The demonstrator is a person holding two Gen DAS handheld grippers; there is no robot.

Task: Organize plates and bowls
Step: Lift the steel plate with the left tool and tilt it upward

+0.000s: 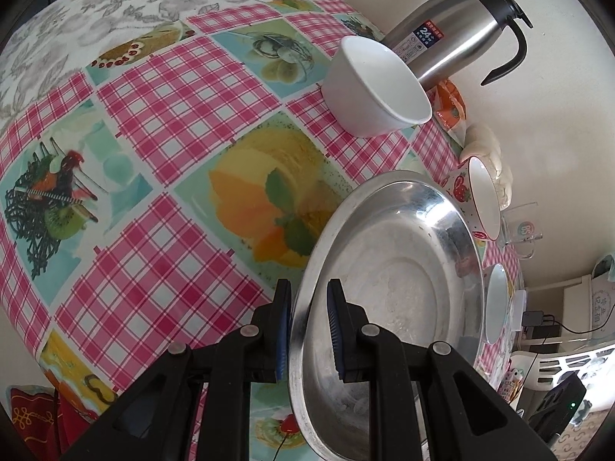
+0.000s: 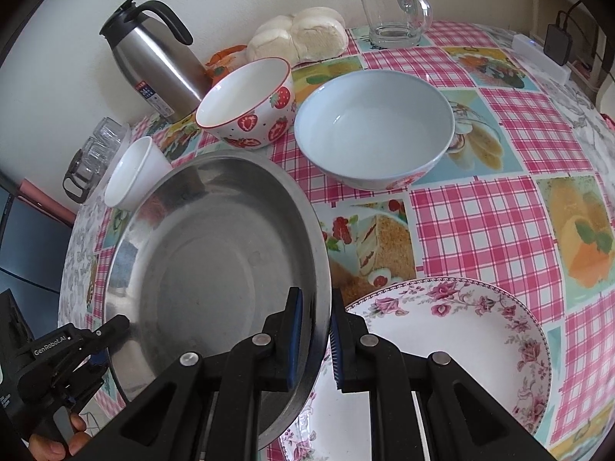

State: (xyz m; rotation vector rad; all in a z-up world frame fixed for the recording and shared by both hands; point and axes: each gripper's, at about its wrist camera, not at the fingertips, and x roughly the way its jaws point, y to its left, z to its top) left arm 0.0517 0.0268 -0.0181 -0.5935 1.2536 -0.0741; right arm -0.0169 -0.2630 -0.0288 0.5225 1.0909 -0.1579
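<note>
Steel plate (image 2: 215, 253), tilted above the tablecloth (image 1: 153, 123): I clamp my left gripper (image 1: 307, 330) and right gripper (image 2: 316, 340) on opposite rims, over the floral plate (image 2: 461, 342).

A shallow, empty stainless steel plate (image 2: 215, 269) is tilted, its near rim overlapping a white plate with a pink floral border (image 2: 461, 345) that lies flat on the table. Behind them stand three upright, empty bowls: a wide pale blue bowl (image 2: 374, 130), a strawberry-patterned bowl (image 2: 250, 103) just left of it, and a small plain white bowl (image 2: 134, 173) at the steel plate's far left edge.
</note>
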